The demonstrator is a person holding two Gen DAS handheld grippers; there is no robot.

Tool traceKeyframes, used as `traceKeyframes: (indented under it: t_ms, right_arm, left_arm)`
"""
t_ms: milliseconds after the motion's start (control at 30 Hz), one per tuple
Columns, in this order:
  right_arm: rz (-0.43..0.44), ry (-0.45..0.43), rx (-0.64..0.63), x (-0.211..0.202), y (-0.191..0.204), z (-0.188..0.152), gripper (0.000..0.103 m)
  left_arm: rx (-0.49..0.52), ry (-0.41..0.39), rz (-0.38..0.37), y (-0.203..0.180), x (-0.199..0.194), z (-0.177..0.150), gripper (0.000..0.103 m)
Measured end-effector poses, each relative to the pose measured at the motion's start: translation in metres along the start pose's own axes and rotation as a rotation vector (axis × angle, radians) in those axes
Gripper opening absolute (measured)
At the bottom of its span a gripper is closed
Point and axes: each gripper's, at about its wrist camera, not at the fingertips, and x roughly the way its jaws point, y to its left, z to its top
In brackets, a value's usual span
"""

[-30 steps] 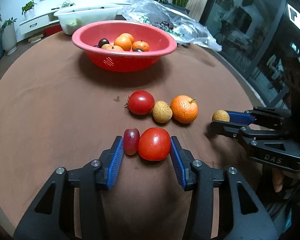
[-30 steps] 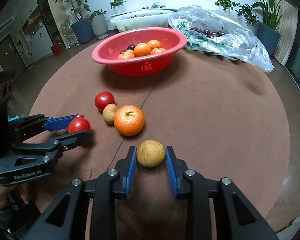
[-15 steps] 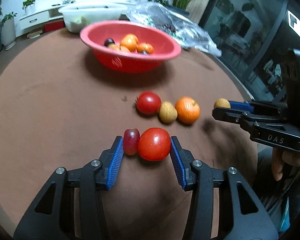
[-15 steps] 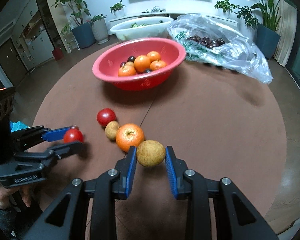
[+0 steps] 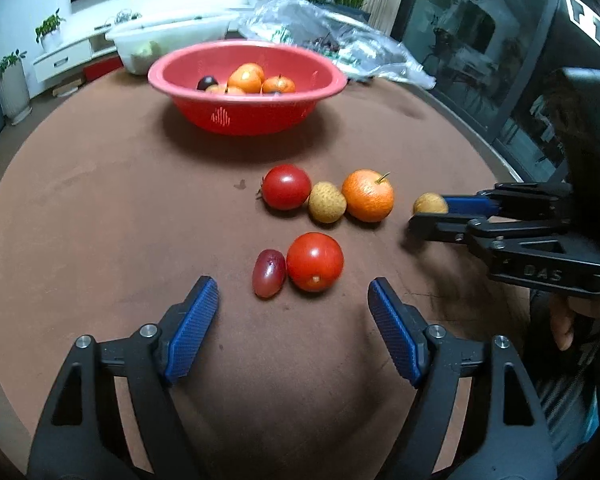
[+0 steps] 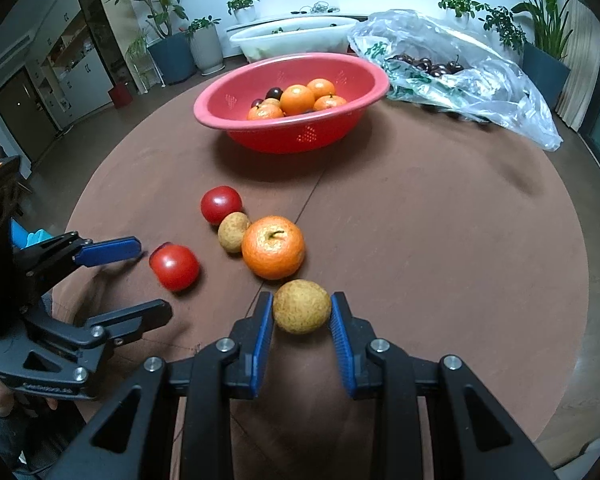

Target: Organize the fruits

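Left gripper (image 5: 292,312) jaws just opened, released: glossy red tomato (image 5: 315,262) and small purple grape (image 5: 269,273) sit free on round brown table (image 5: 100,200). Right gripper (image 6: 302,334) clenched on tan round longan (image 6: 301,306). Set it touching orange mandarin (image 6: 273,247), release gently. Potted plants behind.

Bare tabletop (image 5: 100,208) fills the frame's left; fruit row (image 5: 327,195) and red basket (image 5: 247,92) block the centre.
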Motion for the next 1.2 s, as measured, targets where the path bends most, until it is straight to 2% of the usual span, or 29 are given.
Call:
traceKeyframes:
  t_ms: [133, 167, 233, 333, 433, 567, 667, 733, 867, 1200]
  right_arm:
    - [0.003, -0.002, 0.004, 0.000, -0.001, 0.000, 0.032]
    - [0.004, -0.004, 0.005, 0.000, -0.001, 0.000, 0.032]
    - [0.004, -0.007, 0.005, 0.000, -0.001, 0.000, 0.032]
    - [0.002, -0.013, 0.007, -0.003, -0.003, -0.001, 0.032]
    - [0.003, -0.013, 0.016, -0.002, -0.004, -0.001, 0.032]
    - [0.007, -0.009, 0.011, 0.001, -0.001, -0.001, 0.032]
    - [0.005, -0.010, 0.006, 0.000, -0.001, -0.002, 0.032]
    - [0.005, -0.011, 0.012, -0.001, -0.003, -0.002, 0.032]
    - [0.009, -0.012, 0.019, -0.001, -0.005, -0.002, 0.032]
    - [0.015, -0.011, 0.022, 0.001, -0.005, -0.002, 0.032]
  left_arm:
    - [0.027, -0.050, 0.006, -0.005, -0.012, -0.002, 0.074]
    - [0.034, -0.051, 0.005, -0.006, -0.011, -0.002, 0.068]
    - [0.045, -0.035, -0.003, -0.005, -0.007, -0.002, 0.062]
    - [0.035, -0.037, -0.007, 0.007, -0.012, 0.002, 0.062]
    - [0.086, -0.039, -0.010, 0.009, -0.020, 0.007, 0.048]
    - [0.198, -0.024, -0.034, -0.015, -0.016, 0.009, 0.048]
    - [0.273, -0.002, -0.009, -0.032, -0.002, 0.009, 0.048]
    - [0.287, 0.003, 0.012, -0.035, 0.004, 0.011, 0.046]
    - [0.287, 0.015, 0.025, -0.029, 0.007, 0.017, 0.033]
    - [0.321, 0.026, 0.053, -0.030, 0.015, 0.018, 0.032]
